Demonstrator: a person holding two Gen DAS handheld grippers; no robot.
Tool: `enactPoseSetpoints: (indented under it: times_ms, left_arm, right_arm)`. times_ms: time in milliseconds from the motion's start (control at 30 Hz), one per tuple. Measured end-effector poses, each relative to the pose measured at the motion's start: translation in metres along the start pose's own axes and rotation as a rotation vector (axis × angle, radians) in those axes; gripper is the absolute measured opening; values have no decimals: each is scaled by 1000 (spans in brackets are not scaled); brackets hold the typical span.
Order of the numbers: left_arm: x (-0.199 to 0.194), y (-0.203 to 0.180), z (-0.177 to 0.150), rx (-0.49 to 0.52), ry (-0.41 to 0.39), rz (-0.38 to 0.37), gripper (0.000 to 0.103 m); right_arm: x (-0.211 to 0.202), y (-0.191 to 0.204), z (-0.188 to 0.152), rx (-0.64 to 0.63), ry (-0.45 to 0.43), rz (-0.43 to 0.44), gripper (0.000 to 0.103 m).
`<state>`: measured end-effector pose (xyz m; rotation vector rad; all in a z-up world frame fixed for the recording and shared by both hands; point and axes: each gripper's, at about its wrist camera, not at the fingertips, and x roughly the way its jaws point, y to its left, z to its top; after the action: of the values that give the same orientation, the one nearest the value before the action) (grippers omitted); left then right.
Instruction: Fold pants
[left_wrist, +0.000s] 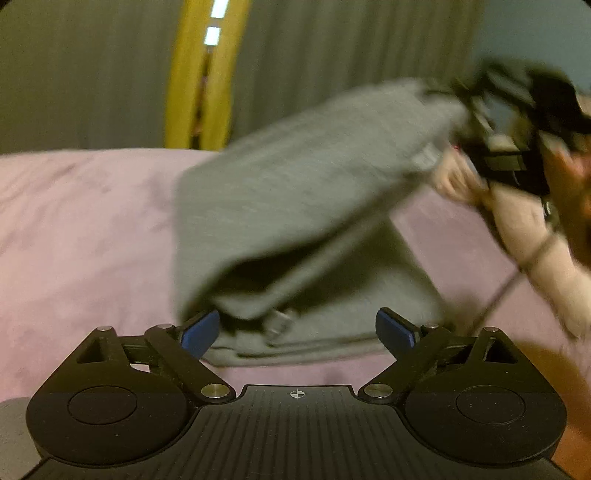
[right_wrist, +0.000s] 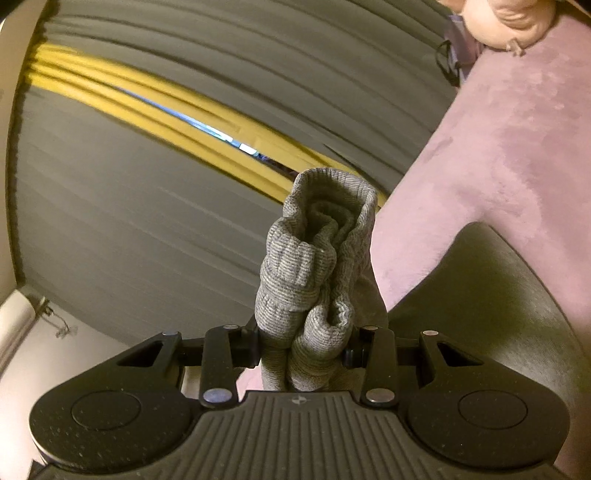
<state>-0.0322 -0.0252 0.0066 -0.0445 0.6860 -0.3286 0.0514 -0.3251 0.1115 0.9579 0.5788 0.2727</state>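
The grey knit pants (left_wrist: 295, 192) lie on the pink bed cover (left_wrist: 85, 221). One end is lifted up to the right and hangs over the part that lies flat. My left gripper (left_wrist: 297, 332) is open wide just above the near edge of the pants. Its blue pads (left_wrist: 201, 332) stand either side of a hanging fold without pressing it. My right gripper (left_wrist: 476, 122), blurred at the upper right, holds the raised end. In the right wrist view, my right gripper (right_wrist: 306, 343) is shut on the bunched ribbed cuff of the pants (right_wrist: 317, 251).
A person's hand (left_wrist: 517, 218) grips the right tool. Grey curtains with a yellow strip (left_wrist: 199, 74) hang behind the bed. The pink cover (right_wrist: 498, 147) fills the right of the right wrist view, with a dark rounded object (right_wrist: 480, 295) on it. Part of a person (right_wrist: 506, 18) shows at the top.
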Motion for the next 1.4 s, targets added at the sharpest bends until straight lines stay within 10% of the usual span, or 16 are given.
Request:
enactPoseSetpoints:
  times_ms: [100, 400, 733, 833, 1100, 1300, 1400]
  left_arm:
    - [20, -15, 1, 50, 8, 180, 95]
    - [57, -8, 2, 81, 67, 400, 90]
    - [47, 0, 2, 41, 55, 476, 86]
    - [51, 9, 3, 4, 99, 586, 99]
    - [13, 44, 8, -272, 5, 392, 98]
    - [-17, 59, 34, -260, -107, 362, 100]
    - [-8, 75, 59, -265, -47, 201, 101]
  right_arm:
    - [2, 2, -3, -11, 9, 4, 37]
    - [-1, 1, -5, -33, 17, 2, 38]
    - [-1, -14, -5, 13, 36, -19, 37]
    - [-3, -26, -4, 35, 40, -44, 37]
    - [3, -104, -8, 112, 120, -300, 41]
    - [-4, -115, -11, 19, 178, -420, 76]
    - [-11, -108, -2, -97, 155, -433, 81]
